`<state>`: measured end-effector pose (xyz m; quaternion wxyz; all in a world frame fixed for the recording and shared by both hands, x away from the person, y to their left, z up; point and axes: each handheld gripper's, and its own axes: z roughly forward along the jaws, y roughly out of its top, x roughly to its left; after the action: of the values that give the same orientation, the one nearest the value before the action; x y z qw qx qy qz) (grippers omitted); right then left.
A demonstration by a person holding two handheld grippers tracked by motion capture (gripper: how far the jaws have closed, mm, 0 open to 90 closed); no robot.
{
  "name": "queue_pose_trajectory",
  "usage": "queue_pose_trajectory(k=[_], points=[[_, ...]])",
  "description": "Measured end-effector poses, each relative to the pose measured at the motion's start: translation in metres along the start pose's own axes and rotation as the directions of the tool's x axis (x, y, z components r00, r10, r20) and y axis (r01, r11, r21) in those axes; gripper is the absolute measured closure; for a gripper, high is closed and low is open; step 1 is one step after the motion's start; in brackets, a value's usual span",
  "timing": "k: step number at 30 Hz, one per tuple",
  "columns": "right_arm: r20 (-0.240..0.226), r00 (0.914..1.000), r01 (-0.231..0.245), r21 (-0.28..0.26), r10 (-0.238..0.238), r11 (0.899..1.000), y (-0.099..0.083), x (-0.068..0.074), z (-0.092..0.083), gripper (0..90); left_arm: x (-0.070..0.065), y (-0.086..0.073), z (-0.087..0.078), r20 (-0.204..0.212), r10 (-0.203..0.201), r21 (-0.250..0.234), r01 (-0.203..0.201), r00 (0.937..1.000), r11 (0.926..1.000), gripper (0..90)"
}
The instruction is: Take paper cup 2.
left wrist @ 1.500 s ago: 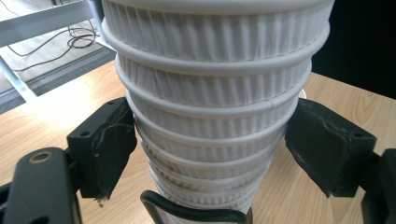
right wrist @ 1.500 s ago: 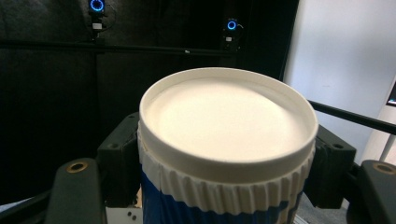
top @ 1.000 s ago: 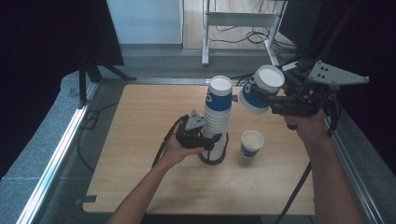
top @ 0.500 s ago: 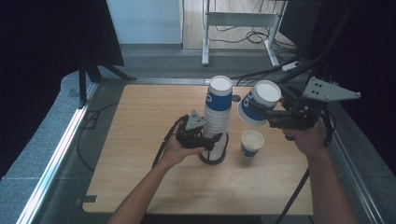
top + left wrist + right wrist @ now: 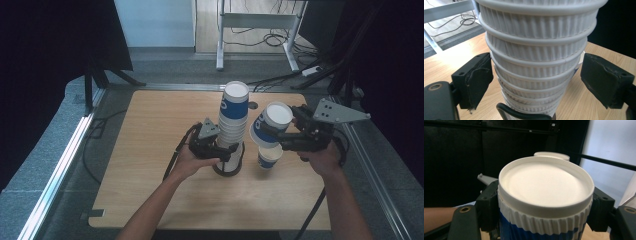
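The right gripper (image 5: 274,134) holds one inverted blue-and-white paper cup (image 5: 268,125) between its jaws, above the upright paper cup (image 5: 269,157) on the table (image 5: 150,130). The left gripper (image 5: 226,151), its jaws just opened, straddles the tall stack of inverted ribbed paper cups (image 5: 233,120) without pressing, so much unstacking seems left.

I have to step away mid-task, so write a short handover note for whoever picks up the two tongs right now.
Left tongs: low at the stack of upside-down paper cups on its black stand; jaws have just been opening, pads now clear of the ribbed walls on both sides.
Right tongs: shut on one upside-down blue-and-white cup, held tilted above the single cup standing on the wooden table.
Done: one cup is off the stack and in the air.
Left: probably set the held cup down over the single cup, then go on with the stack.
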<state>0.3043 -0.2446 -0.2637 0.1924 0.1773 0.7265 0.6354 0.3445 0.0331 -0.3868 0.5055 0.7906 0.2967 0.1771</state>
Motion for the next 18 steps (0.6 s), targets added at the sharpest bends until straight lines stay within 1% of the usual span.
queue_pose_trajectory(k=[2,5,6,10,12,14,18], points=[[-0.004,1.0000,0.001,0.003,-0.001,1.000,-0.004,0.002,0.000,27.2,0.000,0.000,-0.001,-0.003,0.003,0.001,-0.003,1.0000,1.0000,10.1],[-0.012,0.9999,-0.006,0.007,0.006,1.000,-0.010,0.004,0.001,27.2,0.001,-0.002,-0.003,-0.029,0.006,0.014,-0.005,0.9996,0.9999,9.8],[-0.013,0.9999,-0.005,0.010,0.005,1.000,-0.012,0.005,0.002,27.2,0.001,-0.003,-0.003,-0.031,0.010,0.014,-0.009,0.9995,0.9999,9.8],[-0.023,0.9997,-0.012,0.014,0.012,1.000,-0.020,0.008,0.004,27.2,0.001,-0.007,-0.009,-0.028,0.014,0.009,-0.014,0.9995,0.9999,9.8],[-0.030,0.9994,-0.016,0.016,0.017,1.000,-0.026,0.009,0.006,27.2,0.001,-0.011,-0.014,-0.028,0.017,0.019,-0.016,0.9995,0.9997,9.7],[-0.035,0.9992,-0.020,0.018,0.021,1.000,-0.029,0.011,0.007,27.2,0.001,-0.015,-0.018,-0.031,0.022,0.018,-0.021,0.9993,0.9996,9.8],[-0.048,0.9985,-0.025,0.014,0.026,1.000,-0.037,0.015,0.009,27.2,0.002,-0.024,-0.029,-0.022,0.002,0.000,-0.002,0.9998,1.0000,9.9]])
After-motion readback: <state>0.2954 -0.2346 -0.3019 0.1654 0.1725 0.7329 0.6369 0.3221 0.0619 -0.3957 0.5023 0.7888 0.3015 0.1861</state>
